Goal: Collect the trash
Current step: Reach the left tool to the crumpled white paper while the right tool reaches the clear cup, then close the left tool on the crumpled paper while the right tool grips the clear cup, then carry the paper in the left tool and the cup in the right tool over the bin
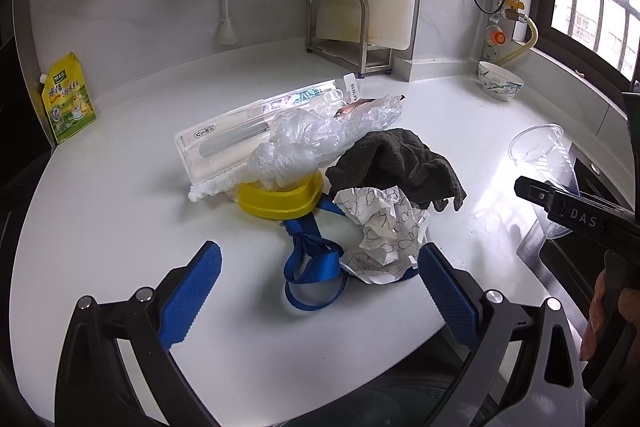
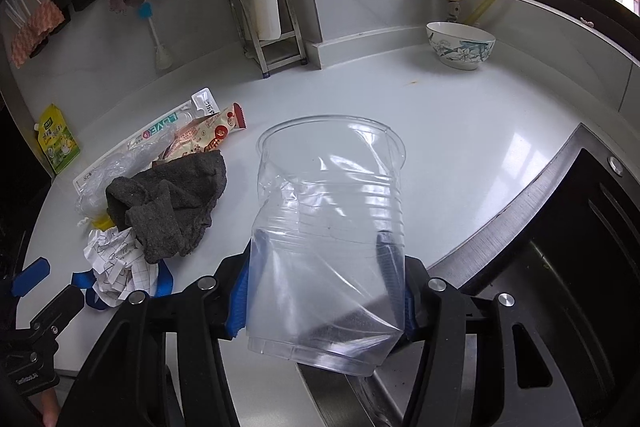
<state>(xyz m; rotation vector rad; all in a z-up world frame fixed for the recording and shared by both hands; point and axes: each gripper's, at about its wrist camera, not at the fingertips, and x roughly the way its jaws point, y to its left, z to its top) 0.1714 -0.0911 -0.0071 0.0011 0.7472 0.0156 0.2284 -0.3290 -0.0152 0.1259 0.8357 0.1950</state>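
White counter (image 1: 120, 227), trash heap (image 1: 360, 163), bowl (image 1: 500, 81)

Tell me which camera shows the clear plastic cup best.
The right wrist view: the plastic cup fills the centre, crushed between the right gripper's fingers. The left wrist view shows the cup only small at its right edge.

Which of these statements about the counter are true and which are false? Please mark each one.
1. The right gripper is closed on the clear cup. True.
2. The left gripper holds the crumpled paper. False: it is open and holds nothing; the paper lies on the counter ahead of it.
3. The grey cloth lies partly over the paper. True.
4. The bowl lies upside down in the trash pile. False: it stands upright, apart from the pile, near the back wall.
5. The cup is full of water. False: it looks empty, and its wall is dented.
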